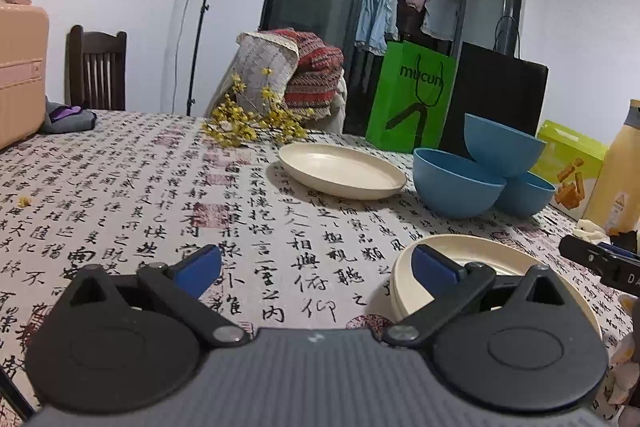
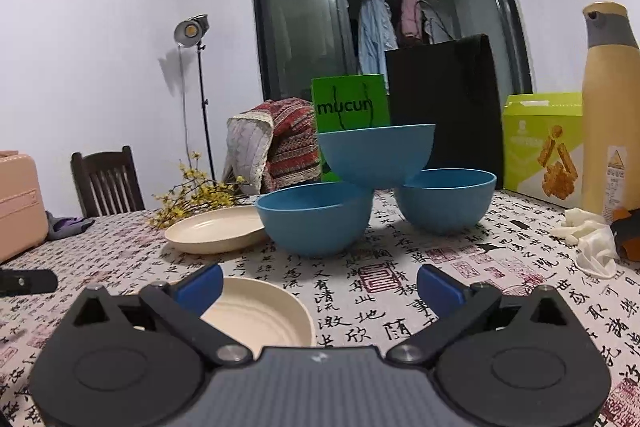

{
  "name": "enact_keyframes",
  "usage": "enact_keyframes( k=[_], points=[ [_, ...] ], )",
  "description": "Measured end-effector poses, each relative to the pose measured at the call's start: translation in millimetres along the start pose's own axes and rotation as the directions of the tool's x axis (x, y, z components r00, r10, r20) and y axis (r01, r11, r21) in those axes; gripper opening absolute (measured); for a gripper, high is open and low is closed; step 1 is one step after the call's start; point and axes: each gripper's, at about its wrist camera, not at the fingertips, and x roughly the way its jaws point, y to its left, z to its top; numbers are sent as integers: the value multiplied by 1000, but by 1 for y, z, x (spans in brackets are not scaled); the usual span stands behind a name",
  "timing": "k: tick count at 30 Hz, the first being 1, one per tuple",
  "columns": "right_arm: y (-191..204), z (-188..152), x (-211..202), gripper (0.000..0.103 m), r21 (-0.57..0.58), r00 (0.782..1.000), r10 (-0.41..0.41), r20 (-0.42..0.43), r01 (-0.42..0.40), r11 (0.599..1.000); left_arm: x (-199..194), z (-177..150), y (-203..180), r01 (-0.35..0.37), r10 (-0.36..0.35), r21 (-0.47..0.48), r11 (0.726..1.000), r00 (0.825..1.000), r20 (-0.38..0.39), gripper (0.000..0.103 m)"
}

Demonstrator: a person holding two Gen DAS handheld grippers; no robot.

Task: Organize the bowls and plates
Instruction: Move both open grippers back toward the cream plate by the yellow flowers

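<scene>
Blue plastic bowls sit in a small pyramid toward the far side of the table: a top blue bowl [image 2: 376,155] balanced on the rims of a left blue bowl [image 2: 316,219] and a right blue bowl [image 2: 446,201]. Just left of them lies a far cream round plate [image 2: 216,229], and nearer the camera a near cream plate stack [image 2: 260,315], which looks like more than one plate, though the count is hard to tell. All rest on the calligraphy-printed tablecloth [image 2: 400,291] covering the table. The right claw [image 2: 320,287] hovers with jaws spread wide and empty, its left pad over the near stack's edge; the left claw [image 1: 316,267] is likewise wide and empty, beside the same stack [image 1: 472,255]. Judging from this, sorting is barely begun: a likely next move is gripping the far plate's rim to bring it onto the stack, or lifting the top bowl to nest it, which calls for a steady approach so the pyramid does not topple. Both claw bodies hide the table's near edge, and the yellow bottle [image 2: 610,107] is cut off at the frame.
</scene>
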Motion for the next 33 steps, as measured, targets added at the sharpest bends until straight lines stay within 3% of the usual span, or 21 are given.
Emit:
enact_keyframes(
  k=[10,15,20,25,33],
  points=[
    [8,12,4,103,-60,995,-17,-95,11,998,9,12,5,15,-17,-17,1000,991,-130,103],
    [6,45,-5,103,-23,995,49,-86,-52,998,-6,35,12,29,-31,-20,999,994,-106,103],
    [10,73,1,103,-14,996,27,-88,-28,1000,-13,56,16,24,-26,-18,1000,998,-66,103],
    [20,96,15,103,-18,992,52,-113,-54,998,-9,80,15,24,-23,14,1000,996,-85,103],
    [39,128,47,103,20,979,96,-181,-94,995,4,118,14,58,-61,-30,998,993,-103,103]
  ],
)
